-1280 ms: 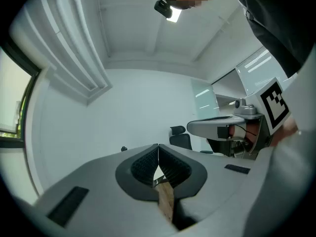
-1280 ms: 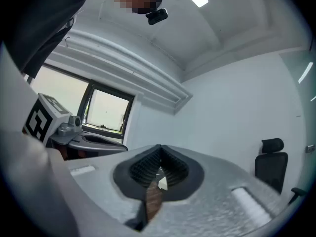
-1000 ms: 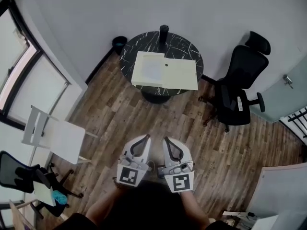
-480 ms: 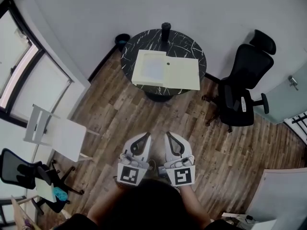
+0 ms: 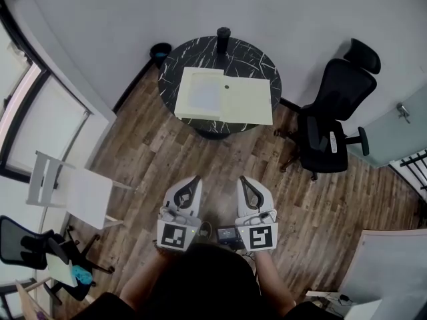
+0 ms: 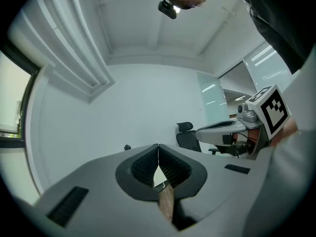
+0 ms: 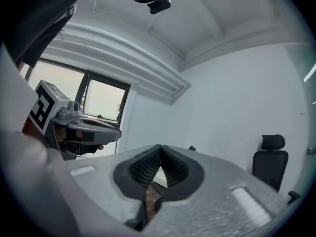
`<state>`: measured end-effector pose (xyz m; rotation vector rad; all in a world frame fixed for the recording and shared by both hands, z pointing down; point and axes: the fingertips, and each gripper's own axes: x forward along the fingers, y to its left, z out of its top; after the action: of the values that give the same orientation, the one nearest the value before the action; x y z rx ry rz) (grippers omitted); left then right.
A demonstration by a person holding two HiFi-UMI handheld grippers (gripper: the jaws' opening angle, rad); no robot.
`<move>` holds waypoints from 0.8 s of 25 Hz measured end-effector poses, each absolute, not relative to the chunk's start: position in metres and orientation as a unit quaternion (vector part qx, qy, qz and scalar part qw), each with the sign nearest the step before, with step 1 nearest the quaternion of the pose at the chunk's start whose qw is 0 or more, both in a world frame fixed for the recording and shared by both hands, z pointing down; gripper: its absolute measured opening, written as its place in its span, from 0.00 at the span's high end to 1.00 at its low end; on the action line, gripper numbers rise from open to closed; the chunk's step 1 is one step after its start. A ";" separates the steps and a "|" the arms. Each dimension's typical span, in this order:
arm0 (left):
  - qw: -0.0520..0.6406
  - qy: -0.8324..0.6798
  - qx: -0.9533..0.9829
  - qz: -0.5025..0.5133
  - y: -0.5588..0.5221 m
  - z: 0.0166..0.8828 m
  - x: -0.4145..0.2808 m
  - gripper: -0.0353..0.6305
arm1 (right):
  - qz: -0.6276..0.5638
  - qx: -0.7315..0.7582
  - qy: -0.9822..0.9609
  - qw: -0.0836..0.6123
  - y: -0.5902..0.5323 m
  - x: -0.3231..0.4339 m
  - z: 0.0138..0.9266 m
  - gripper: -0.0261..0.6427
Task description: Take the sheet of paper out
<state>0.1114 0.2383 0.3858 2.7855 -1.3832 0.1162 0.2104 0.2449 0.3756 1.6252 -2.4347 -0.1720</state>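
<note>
Sheet of paper (image 5: 205,96): I take the paler rectangle in the left half of the opened cream folder to be the sheet; it lies flat, inside a shallow rim.
Folder (image 5: 248,103): spread open on the round black marbled table, its right half bare apart from a small dark dot near the fold.
Table (image 5: 257,57): well apart from me, across bare wooden floor; a dark cylinder (image 5: 223,37) stands at its far edge.
Left gripper (image 5: 192,181): held close to my body and pointed toward the table; its own view shows the ribbed pads meeting at the tips, with nothing between them.
Right gripper (image 5: 244,181): beside the left, apart from it; jaws likewise closed tip to tip and empty.
Step in hand: as I judge it, the approach; nothing on the table is touched yet.
Risk, jaws: both are closed, so arriving without parting them would push the sheet rather than pinch it.
Risk, sheet: it lies flat, so a jaw may fail to get under its edge, or may crease it if driven in steeply.
Risk, folder: pulling with one gripper alone could drag the light folder across the smooth top; the other gripper should pin it.
Risk, surroundings: a reach too far could tip the cylinder; the office chair (image 5: 331,115) crowds the table's right side.
</note>
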 end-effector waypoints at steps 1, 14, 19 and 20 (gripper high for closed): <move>0.012 -0.444 0.896 0.035 0.232 0.384 0.112 0.94 | -0.058 0.553 -0.824 0.104 0.240 0.212 0.376 0.96; 0.018 -0.444 0.896 0.009 0.156 0.378 0.088 0.94 | -0.073 0.540 -0.828 0.132 0.168 0.185 0.374 0.96; 0.031 -0.448 0.894 -0.009 0.123 0.379 0.075 0.94 | -0.068 0.528 -0.833 0.150 0.138 0.166 0.378 0.96; 0.030 -0.447 0.894 -0.012 0.116 0.379 0.072 0.94 | -0.070 0.526 -0.834 0.150 0.132 0.161 0.378 0.96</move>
<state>0.0717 0.1162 0.3788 2.7558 -1.3789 -0.0360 0.1614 0.1316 0.3775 1.5119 -2.3958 -0.2010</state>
